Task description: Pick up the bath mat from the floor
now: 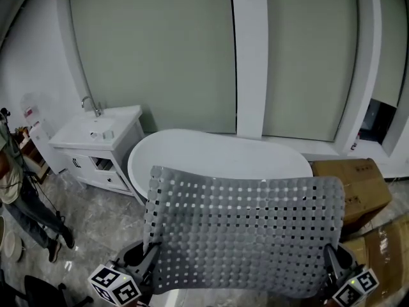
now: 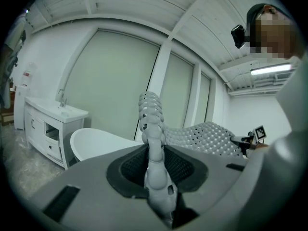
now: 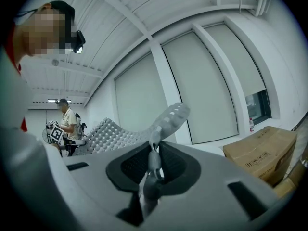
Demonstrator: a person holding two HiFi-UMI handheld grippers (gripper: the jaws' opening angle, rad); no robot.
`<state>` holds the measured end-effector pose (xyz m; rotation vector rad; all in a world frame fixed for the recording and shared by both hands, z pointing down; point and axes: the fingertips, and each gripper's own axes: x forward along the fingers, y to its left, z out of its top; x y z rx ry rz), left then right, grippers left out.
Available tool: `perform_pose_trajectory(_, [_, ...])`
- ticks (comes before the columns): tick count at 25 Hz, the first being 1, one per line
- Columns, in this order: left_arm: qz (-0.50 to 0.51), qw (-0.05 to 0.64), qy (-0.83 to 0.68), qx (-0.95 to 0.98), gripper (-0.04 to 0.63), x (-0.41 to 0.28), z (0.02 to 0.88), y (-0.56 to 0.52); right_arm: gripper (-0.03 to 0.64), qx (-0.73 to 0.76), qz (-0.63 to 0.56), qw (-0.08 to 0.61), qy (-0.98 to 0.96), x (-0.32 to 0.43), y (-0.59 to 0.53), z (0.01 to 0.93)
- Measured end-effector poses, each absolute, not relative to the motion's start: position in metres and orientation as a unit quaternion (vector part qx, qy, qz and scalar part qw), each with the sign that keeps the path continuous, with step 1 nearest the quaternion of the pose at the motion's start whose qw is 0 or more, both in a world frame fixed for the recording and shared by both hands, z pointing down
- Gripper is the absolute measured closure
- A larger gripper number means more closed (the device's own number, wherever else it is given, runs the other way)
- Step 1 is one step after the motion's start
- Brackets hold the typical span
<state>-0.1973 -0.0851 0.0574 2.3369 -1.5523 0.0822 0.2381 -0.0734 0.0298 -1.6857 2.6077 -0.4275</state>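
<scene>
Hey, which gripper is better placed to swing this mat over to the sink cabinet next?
Left, probably. The left gripper clamps the mat corner on the sink cabinet side; the right gripper holds the corner by the cardboard boxes.

Held clear of the floor: grey perforated rubber bath mat (image 1: pixel 243 235), spread wide between both tools. Left tool (image 1: pixel 150 253) clamps its lower-left corner, right tool (image 1: pixel 331 257) its lower-right. Behind it: white oval bathtub (image 1: pixel 211 151); white vanity cabinet with basin (image 1: pixel 96 147) at left; brown cardboard boxes (image 1: pixel 354 187) at right.
</scene>
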Motion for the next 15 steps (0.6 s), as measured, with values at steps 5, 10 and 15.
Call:
perform_pose_trajectory(5, [0.021,0.161,-0.538,0.827,0.497,-0.197,0.053,-0.082,0.563,-0.538,-0.128,0.011,0.833,0.236,-0.065,0.022])
perform_pose_trajectory(10, [0.018,0.164,-0.53,0.832,0.497,-0.193,0.058,-0.073,0.563,-0.538,-0.128,0.012,0.833,0.238,-0.058,0.026])
perform_pose_trajectory(15, [0.021,0.161,-0.531,0.832,0.497,-0.186,0.056,-0.065,0.563,-0.538,-0.129,0.011,0.833,0.246,-0.052,0.023])
